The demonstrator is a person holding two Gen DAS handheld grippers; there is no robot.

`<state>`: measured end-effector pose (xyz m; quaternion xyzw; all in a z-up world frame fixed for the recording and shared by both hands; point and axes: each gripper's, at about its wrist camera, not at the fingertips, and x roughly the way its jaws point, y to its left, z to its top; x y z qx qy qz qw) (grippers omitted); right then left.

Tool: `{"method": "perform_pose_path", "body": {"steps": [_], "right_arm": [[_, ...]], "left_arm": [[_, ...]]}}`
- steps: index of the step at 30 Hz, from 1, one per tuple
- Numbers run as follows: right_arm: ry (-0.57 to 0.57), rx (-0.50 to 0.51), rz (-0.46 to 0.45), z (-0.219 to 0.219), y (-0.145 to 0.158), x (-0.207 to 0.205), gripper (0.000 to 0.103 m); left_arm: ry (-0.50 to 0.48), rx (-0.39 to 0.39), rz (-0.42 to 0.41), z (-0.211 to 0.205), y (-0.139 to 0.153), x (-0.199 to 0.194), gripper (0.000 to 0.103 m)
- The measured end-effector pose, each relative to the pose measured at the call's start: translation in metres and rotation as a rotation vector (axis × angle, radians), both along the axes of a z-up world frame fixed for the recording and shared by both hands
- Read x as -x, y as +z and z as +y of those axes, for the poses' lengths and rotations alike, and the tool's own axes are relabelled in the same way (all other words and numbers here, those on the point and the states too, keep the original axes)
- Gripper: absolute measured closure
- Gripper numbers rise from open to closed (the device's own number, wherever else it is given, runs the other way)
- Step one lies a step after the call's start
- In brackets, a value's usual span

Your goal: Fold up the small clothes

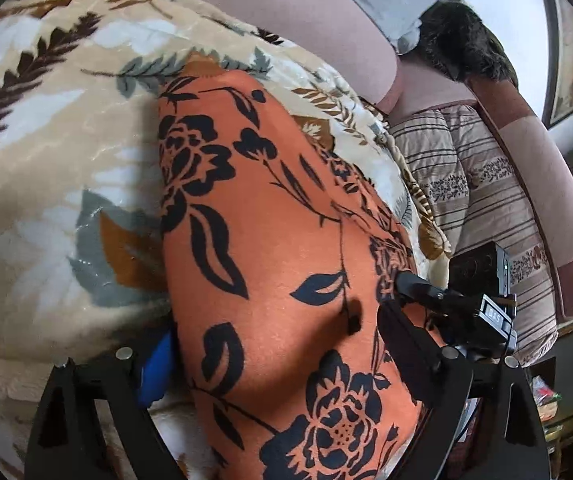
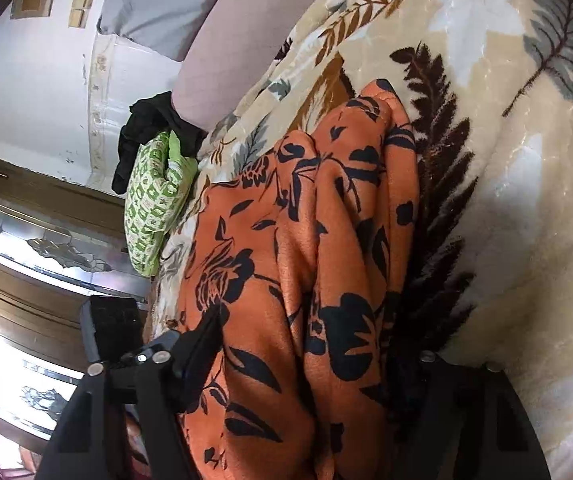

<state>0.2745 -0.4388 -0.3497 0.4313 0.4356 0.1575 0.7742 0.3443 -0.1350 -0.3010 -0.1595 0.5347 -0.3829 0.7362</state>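
We are looking along both tools at an orange garment [image 1: 270, 248] printed with black flowers, which is lying on a cream blanket [image 1: 46, 152] patterned with brown, grey and white leaves. In the left wrist view our left gripper [image 1: 270, 364] is standing with its fingers spread wide, one on each side of the cloth, which is running between them without being pinched; something blue [image 1: 158, 364] is peeking out beside the left-hand finger. In the same view our right gripper [image 1: 402, 280] is reaching in from the right and its black tip is resting on the garment's right edge, though we cannot tell from here whether it is pinching the cloth. In the right wrist view the garment [image 2: 306, 280] is lying bunched in long folds, and the right gripper [image 2: 310, 344] is straddling it with fingers parted, the left-hand one touching the cloth's edge. A green patterned pillow [image 2: 150, 208] is lying at the blanket's far edge with a dark cloth [image 2: 146, 136] heaped against it. A striped quilt [image 1: 482, 200] is lying beside the blanket.
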Motion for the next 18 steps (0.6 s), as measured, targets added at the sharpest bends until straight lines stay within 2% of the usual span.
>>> {"method": "perform_pose_path", "body": {"steps": [3, 4, 6, 10, 14, 18], "right_arm": [[0.001, 0.012, -0.003, -0.001, 0.001, 0.0, 0.034], [0.0, 0.01, 0.0, -0.003, 0.0, 0.0, 0.034], [0.001, 0.004, 0.004, -0.004, -0.002, 0.0, 0.034], [-0.005, -0.003, 0.004, -0.006, -0.003, 0.002, 0.033], [-0.017, 0.004, 0.003, -0.006, -0.003, 0.005, 0.033], [-0.014, 0.045, -0.007, -0.001, 0.002, 0.005, 0.035]], "left_arm": [[-0.012, -0.078, -0.032, -0.006, -0.003, 0.001, 0.016], [-0.011, -0.082, -0.025, -0.006, -0.006, 0.0, 0.016], [-0.01, -0.065, -0.017, -0.005, -0.006, -0.001, 0.016], [0.005, -0.035, -0.031, -0.002, -0.001, 0.002, 0.03], [-0.004, -0.052, -0.067, -0.003, 0.0, 0.004, 0.044], [-0.001, -0.04, -0.074, -0.004, 0.004, 0.002, 0.05]]}}
